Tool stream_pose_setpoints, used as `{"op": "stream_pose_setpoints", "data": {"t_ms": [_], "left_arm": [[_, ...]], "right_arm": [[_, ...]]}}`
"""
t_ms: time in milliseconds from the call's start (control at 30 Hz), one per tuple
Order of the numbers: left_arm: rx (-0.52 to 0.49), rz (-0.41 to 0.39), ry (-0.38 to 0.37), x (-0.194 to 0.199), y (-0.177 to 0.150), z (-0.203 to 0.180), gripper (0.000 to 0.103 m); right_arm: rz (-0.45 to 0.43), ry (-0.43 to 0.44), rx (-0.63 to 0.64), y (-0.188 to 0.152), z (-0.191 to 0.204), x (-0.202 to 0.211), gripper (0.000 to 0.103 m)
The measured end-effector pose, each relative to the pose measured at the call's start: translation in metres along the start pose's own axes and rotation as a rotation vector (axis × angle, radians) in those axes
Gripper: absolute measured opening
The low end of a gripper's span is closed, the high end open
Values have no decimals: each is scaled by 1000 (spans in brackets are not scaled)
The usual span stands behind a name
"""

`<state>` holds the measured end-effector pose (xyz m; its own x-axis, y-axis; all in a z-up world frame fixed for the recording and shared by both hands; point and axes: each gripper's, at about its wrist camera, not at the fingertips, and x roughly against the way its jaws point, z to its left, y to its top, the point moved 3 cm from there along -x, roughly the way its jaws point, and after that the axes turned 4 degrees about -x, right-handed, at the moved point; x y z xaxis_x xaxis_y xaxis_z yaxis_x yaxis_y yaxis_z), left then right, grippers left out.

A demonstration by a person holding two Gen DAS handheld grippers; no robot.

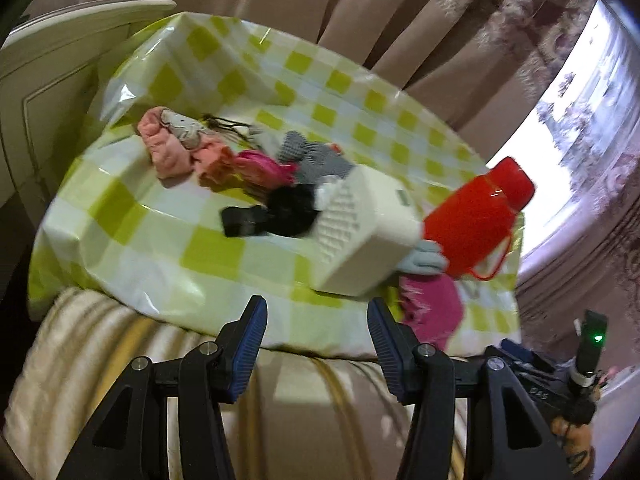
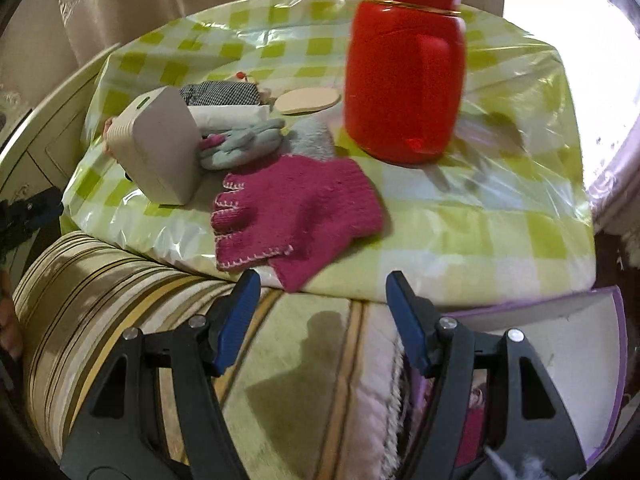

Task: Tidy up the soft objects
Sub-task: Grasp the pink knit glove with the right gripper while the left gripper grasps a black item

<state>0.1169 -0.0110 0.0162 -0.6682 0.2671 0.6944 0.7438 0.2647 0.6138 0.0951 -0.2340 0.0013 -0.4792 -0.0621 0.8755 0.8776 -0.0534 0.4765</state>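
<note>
A magenta knit glove (image 2: 296, 212) lies flat at the near edge of the green-checked table (image 2: 480, 240), just ahead of my right gripper (image 2: 322, 280), which is open with nothing between its fingers. Behind the glove lie grey gloves (image 2: 240, 144) beside a white box (image 2: 160, 152). In the left wrist view a heap of soft things stretches across the table: pink garments (image 1: 172, 148), a grey knit piece (image 1: 316, 160) and a black fuzzy item (image 1: 288, 208). My left gripper (image 1: 316, 308) hovers open and holds nothing, over the table's near edge in front of the white box (image 1: 360, 232).
A tall red flask (image 2: 404, 80) stands on the table right of the box, with a round beige disc (image 2: 308, 100) behind it. A striped cushion (image 2: 120, 280) lies below the table edge. An open purple-edged box (image 2: 560, 340) sits at lower right. Curtains hang behind.
</note>
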Motion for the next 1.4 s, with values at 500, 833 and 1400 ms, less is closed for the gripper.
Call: {"op": "stream_pose_setpoints", "data": {"t_ms": [500,833,1400], "left_arm": [[-263,121,138,-66,49,32,54],[-393,191,172,-113,64,38,54],[-438,212,111,-141,61,45,36]], "right_arm": [[81,-19,57,24,16,-50,73],[117,-15,37,36,16,-78,73],[114,-2,24,37,18,-86,30]]}}
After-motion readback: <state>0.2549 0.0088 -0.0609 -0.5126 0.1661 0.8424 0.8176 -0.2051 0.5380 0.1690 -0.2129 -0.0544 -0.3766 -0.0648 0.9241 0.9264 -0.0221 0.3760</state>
